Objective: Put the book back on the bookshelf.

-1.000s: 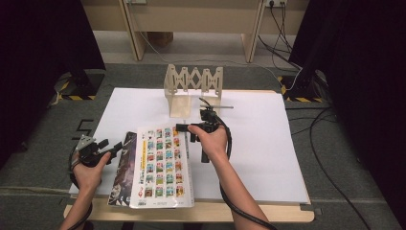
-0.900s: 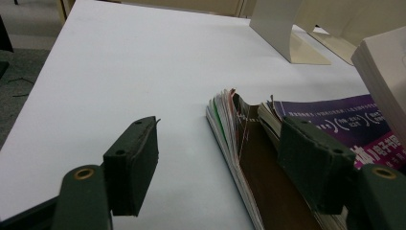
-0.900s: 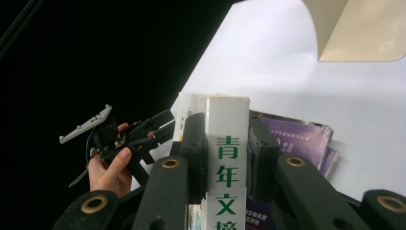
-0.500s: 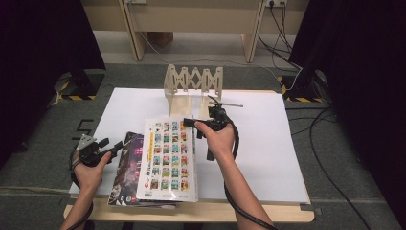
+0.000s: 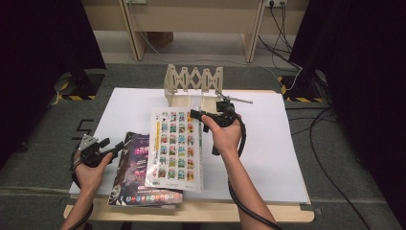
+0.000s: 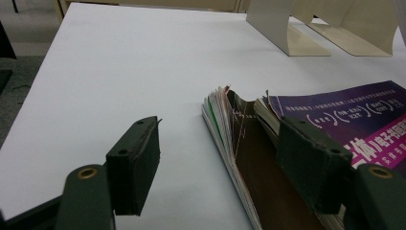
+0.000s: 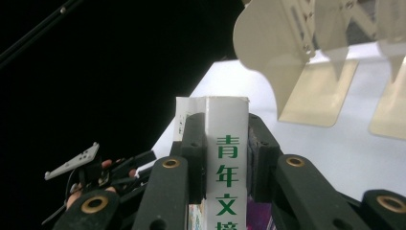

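Observation:
A book with a colourful grid cover [image 5: 174, 146] hangs tilted above the white board, its near edge low over the purple magazine. My right gripper [image 5: 198, 115] is shut on its far right corner. In the right gripper view the jaws [image 7: 225, 143] clamp the white spine with green characters [image 7: 227, 120]. A purple magazine [image 5: 136, 167] lies at the board's front left. My left gripper [image 5: 112, 148] rests at its left edge, open. In the left gripper view the magazine's fanned pages [image 6: 225, 124] lie between the wide jaws [image 6: 220, 148], and the purple cover [image 6: 344, 110] runs under the right one.
A wooden folding rack [image 5: 194, 81] stands at the back of the white board [image 5: 268, 139], close behind the lifted book; its slats [image 7: 287, 43] loom just beyond the spine. Cables trail over the grey floor at the right. Dark curtains flank both sides.
My right gripper has raised the grid-cover book and carried it right and toward the rack, uncovering more of the purple magazine. The left hand has stayed put.

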`<state>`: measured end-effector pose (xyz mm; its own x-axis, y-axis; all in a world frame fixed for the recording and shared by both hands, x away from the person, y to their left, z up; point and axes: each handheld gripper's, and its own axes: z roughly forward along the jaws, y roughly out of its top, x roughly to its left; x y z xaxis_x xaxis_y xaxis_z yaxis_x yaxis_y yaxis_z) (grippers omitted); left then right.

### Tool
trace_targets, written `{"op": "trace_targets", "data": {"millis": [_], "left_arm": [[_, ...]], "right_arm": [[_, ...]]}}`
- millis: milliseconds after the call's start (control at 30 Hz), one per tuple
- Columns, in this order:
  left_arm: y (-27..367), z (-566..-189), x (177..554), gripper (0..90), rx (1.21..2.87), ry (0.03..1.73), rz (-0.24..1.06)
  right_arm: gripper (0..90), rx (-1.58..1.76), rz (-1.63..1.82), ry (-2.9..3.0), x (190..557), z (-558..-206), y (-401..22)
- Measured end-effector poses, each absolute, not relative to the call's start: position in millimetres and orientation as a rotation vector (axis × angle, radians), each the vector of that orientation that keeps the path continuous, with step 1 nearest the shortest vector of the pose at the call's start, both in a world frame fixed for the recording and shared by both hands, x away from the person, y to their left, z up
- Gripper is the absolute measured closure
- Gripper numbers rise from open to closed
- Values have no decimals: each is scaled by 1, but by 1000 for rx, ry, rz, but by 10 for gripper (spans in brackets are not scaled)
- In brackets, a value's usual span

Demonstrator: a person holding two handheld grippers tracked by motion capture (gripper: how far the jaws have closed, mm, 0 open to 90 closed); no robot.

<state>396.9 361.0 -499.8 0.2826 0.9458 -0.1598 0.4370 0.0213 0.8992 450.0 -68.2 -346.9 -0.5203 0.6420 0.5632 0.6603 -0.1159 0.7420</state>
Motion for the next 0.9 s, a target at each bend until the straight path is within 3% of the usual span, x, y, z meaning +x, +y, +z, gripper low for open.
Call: {"op": "trace_targets", "data": {"millis": [900], "left_arm": [[362, -500, 397, 308, 1567, 1327, 663]], "right_arm": [[743, -1601, -1895, -2062, 450, -323, -90]]}}
